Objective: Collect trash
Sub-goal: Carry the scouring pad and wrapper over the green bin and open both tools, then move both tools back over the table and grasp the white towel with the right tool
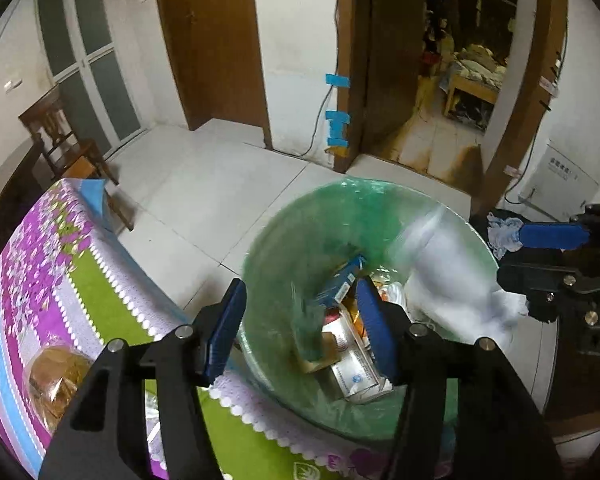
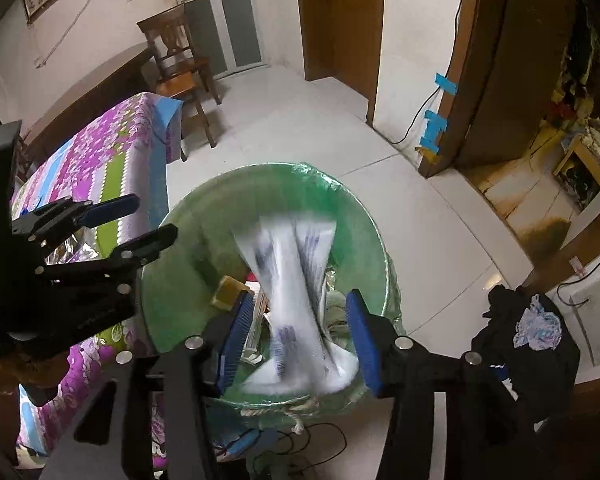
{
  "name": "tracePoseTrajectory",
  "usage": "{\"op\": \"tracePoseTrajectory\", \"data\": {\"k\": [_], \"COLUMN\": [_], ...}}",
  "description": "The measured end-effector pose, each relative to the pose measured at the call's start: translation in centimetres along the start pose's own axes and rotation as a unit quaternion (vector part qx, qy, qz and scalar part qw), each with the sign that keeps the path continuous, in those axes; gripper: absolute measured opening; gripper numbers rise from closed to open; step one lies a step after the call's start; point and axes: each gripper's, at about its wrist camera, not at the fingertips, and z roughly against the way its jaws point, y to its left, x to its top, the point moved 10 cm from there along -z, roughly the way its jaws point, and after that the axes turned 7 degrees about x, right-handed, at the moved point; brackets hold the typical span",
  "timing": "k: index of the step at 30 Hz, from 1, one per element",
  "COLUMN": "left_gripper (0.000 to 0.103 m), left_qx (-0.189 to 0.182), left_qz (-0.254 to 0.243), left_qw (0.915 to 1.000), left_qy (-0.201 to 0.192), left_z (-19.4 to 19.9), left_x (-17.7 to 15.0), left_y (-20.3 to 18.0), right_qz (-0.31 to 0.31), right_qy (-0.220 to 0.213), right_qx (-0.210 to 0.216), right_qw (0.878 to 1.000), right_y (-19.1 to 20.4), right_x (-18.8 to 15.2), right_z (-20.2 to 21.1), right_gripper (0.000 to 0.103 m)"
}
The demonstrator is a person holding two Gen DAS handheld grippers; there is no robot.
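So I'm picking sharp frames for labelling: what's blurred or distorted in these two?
Left wrist view: white wrapper smeared by motion, bin rim sharp, doorframes bowed by the fisheye. Right wrist view: the wrapper streaked between the open hand-held gripper pads, room beyond crisp.

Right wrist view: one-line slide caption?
Open right gripper above green-lined round bin, blurred white printed plastic wrapper between its blue pads.

floor (image 1: 220, 184): open | bin (image 2: 356, 208) mouth: blocked by white wrapper (image 2: 300, 300) | table (image 1: 100, 280): left
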Motion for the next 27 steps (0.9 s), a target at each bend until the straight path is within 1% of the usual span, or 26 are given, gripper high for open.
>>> {"op": "tracePoseTrajectory", "data": {"k": [2,8,10,13,16,21,26,27], "left_gripper": [0.055,0.055,0.059,0.063,0.067,0.07,0.071,0.071], "left_qx": [0.0,0.012,0.019,0.045,0.051,0.067,0.081,0.086], "left_qz": [0.003,-0.002,-0.001,0.002,0.007,0.02,0.079,0.093], "left_qw": [1.0,0.9998,0.9995,0.9982,0.9971,0.9952,0.9915,0.9899], "left_qy": [0.001,-0.014,-0.023,-0.04,-0.057,-0.069,-0.064,-0.064], "left_z": [0.2,1.5,2.2,3.5,5.1,7.8,9.8,10.3], "left_x": [-0.2,-1.3,-2.0,-3.0,-4.3,-7.8,-11.3,-12.1], "left_y": [0.2,0.5,0.9,2.0,3.2,6.4,11.7,12.9], "right_qz": [-0.005,-0.01,-0.01,-0.016,-0.016,0.015,0.042,0.045], "right_qy": [-0.002,-0.008,-0.012,-0.018,-0.036,-0.075,-0.098,-0.103], "right_qx": [0.001,0.007,0.006,0.013,0.017,0.033,0.052,0.058], "right_qw": [1.0,1.0,1.0,1.0,0.999,0.997,0.993,0.992], "right_y": [-0.3,-0.6,-0.4,-0.1,0.7,4.4,9.0,9.9], "right_x": [0.0,-0.6,-1.0,-1.8,-2.7,-4.1,-4.7,-4.7], "right_z": [0.0,-0.2,-0.3,-0.6,-0.5,0.2,0.1,0.1], "right_gripper": [0.05,0.05,0.05,0.05,0.05,0.05,0.053,0.054]}}
